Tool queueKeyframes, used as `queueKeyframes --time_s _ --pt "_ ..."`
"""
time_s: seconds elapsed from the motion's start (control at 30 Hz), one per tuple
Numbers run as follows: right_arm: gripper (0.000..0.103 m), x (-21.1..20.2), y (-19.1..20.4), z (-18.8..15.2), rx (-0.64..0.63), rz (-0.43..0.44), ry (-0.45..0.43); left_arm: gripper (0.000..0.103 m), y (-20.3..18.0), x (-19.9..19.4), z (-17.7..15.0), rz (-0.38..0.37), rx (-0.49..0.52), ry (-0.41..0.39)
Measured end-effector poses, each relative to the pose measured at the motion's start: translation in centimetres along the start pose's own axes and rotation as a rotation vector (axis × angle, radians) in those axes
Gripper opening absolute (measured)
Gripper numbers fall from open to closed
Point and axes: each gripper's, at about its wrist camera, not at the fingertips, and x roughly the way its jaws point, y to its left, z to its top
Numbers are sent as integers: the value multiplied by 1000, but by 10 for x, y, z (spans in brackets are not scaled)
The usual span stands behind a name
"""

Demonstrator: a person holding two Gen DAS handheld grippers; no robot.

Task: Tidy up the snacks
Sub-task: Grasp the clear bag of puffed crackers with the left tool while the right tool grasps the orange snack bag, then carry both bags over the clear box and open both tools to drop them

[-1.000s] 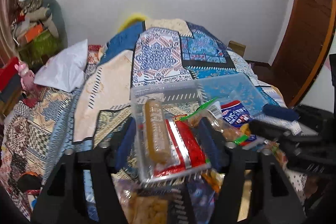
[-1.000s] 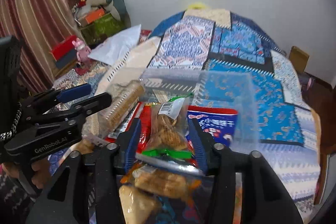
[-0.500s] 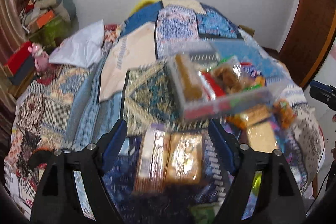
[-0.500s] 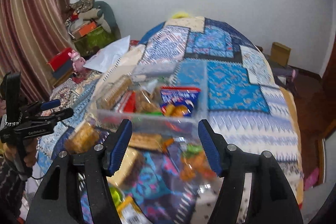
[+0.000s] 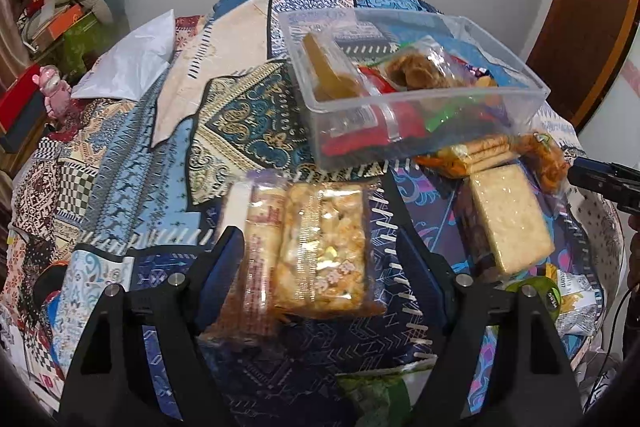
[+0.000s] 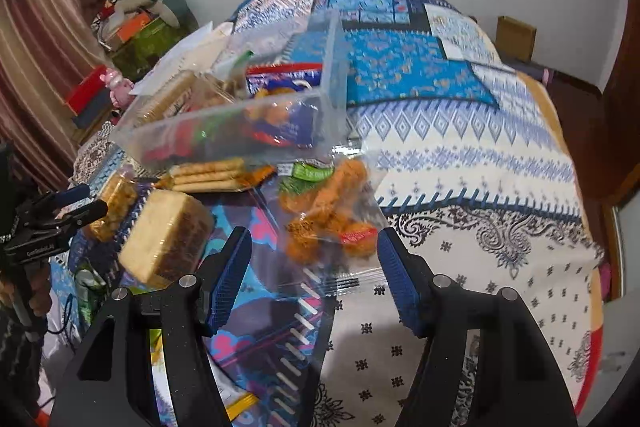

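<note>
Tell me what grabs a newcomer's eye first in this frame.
The clear plastic box, already packed with snacks, sits on the patchwork bedspread. Loose packets lie just in front of it: a peanut brittle packet between the open left gripper fingers, a bag of orange snacks before the open right gripper.

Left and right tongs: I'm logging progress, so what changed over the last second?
Both drew back from the clear bin; the left tongs now straddle a peanut brittle pack, the right tongs an orange snack bag. Both stay open; the bin keeps its snacks.
</note>
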Motion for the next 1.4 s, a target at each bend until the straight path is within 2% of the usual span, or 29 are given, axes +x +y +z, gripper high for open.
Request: queueKeyframes --time_s 0.03,0.07,0.3,0.37,0.43,0.73,0.93,1.03,1.2,1.4 --pt "62 2 -1 0 5 3 2 66 -1 3 0 0 2 6" --pt "62 4 -1 1 6 -2 -1 64 -2 6 0 -5 1 17" --pt "64 23 0 10 -6 -24 18 63 -10 16 -4 -14 26 17" --pt "65 30 -1 11 -11 -25 31 47 -11 20 -4 -10 30 31" --pt "67 35 -1 11 -10 -19 42 45 -11 22 -4 -21 20 37" --pt "53 25 -4 4 6 6 28 45 -13 -5 -2 -21 26 -23" --pt "52 1 -1 -2 6 21 -8 45 -16 -35 7 -25 17 -86" --pt "52 -18 3 1 -3 12 -55 45 -17 -50 16 -33 18 -122" --pt "52 -45 12 18 -15 31 -138 45 -27 -62 36 -39 26 -179" --pt "52 -56 26 44 -40 49 -213 45 -34 -63 65 -52 23 -226"
